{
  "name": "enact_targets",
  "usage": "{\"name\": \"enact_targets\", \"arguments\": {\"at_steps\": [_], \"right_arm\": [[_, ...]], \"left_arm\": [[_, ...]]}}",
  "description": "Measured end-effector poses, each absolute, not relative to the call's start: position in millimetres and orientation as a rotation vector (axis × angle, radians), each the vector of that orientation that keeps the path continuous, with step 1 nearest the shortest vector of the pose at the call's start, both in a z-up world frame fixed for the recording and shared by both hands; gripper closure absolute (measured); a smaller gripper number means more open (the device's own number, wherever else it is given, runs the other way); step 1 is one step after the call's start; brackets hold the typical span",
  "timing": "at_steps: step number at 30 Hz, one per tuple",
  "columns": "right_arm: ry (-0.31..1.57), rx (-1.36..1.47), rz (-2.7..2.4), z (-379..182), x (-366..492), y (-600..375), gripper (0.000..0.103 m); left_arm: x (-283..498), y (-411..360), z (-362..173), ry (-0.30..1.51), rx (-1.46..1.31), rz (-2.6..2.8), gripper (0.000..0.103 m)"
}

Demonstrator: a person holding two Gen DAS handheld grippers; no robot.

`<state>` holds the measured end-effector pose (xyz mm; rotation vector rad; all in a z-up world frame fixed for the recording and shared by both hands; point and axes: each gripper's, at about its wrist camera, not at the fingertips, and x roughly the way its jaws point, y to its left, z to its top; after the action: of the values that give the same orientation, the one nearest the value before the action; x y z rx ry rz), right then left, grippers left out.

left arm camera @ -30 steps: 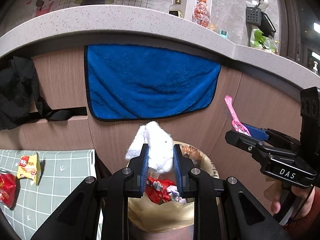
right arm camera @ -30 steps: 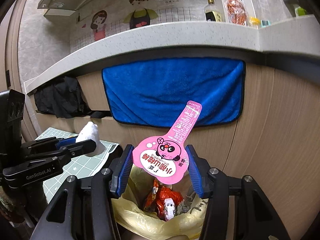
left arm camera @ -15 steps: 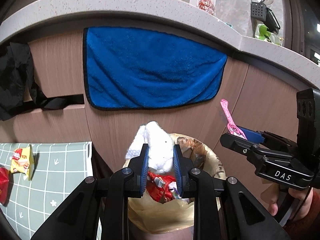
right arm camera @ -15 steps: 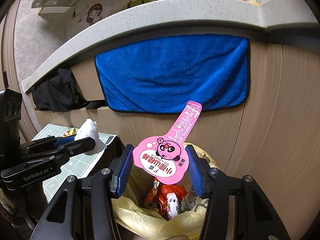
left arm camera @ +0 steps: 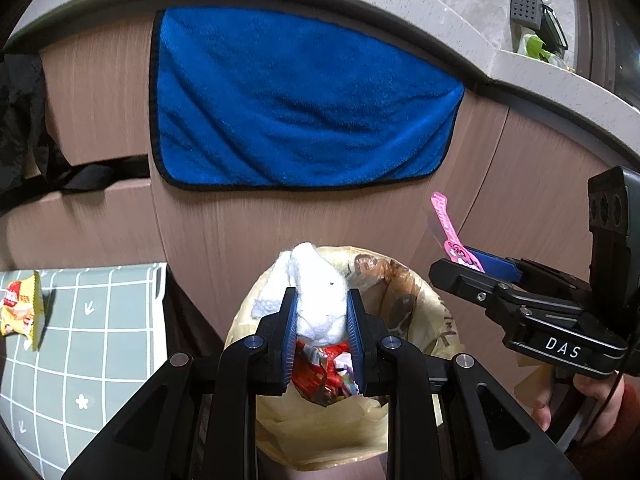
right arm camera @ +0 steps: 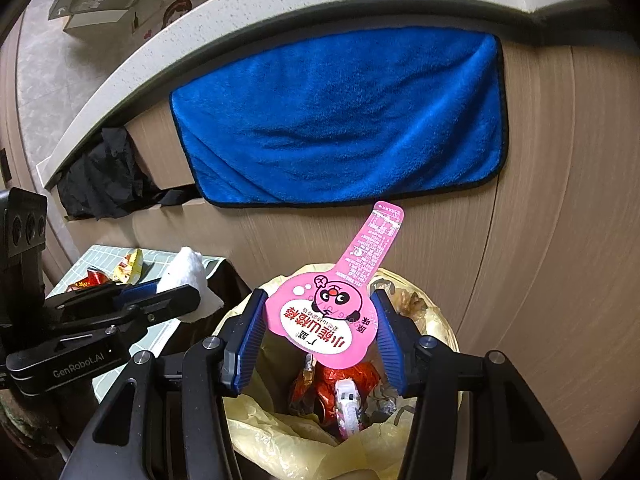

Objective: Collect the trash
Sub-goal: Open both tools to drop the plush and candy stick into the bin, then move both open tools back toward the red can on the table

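My left gripper [left arm camera: 321, 300] is shut on a crumpled white tissue [left arm camera: 318, 296], held over the mouth of a trash bin lined with a yellowish bag [left arm camera: 404, 292]. My right gripper [right arm camera: 320, 304] is shut on a flat pink snack wrapper [right arm camera: 332, 316] with a cartoon face, also above the bin [right arm camera: 436, 320]. Red wrappers [right arm camera: 344, 380] and other trash lie inside the bag. Each gripper shows in the other's view: the right gripper [left arm camera: 452, 264] at the right edge, the left gripper [right arm camera: 176, 292] at the left edge with the tissue [right arm camera: 186, 268].
A blue towel [left arm camera: 304, 100] hangs on the wooden cabinet front under a speckled counter [left arm camera: 440, 20]. At the left, a green grid mat [left arm camera: 100, 328] carries a yellow snack packet [left arm camera: 20, 308] and a red wrapper [right arm camera: 90, 280]. A hand [left arm camera: 592, 400] holds the right gripper.
Both grippers have sunk and tilted down toward the bin, which now fills more of each view. Both grips are unchanged.
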<state>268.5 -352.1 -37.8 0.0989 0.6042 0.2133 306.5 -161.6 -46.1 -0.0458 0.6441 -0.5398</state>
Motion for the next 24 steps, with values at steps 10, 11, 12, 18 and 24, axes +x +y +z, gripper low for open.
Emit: {"name": "enact_targets", "arguments": {"at_steps": [10, 11, 12, 18, 24], "right_arm": [[0.641, 0.2, 0.247, -57, 284, -364, 0.046], [0.648, 0.217, 0.253, -60, 285, -365, 0.046], [0.651, 0.228, 0.25, -62, 285, -367, 0.046], [0.654, 0.242, 0.237, -61, 275, -366, 0.046], [0.62, 0.187, 0.221, -45, 258, -347, 0.046]], "left_arm": [[339, -147, -69, 0.773, -0.224, -0.645, 0.046], [341, -145, -71, 0.785, -0.239, -0.641, 0.046], [342, -142, -71, 0.793, -0.248, -0.636, 0.044], [332, -121, -54, 0.764, -0.222, -0.583, 0.043], [300, -73, -25, 0.694, -0.175, -0.513, 0.043]]}}
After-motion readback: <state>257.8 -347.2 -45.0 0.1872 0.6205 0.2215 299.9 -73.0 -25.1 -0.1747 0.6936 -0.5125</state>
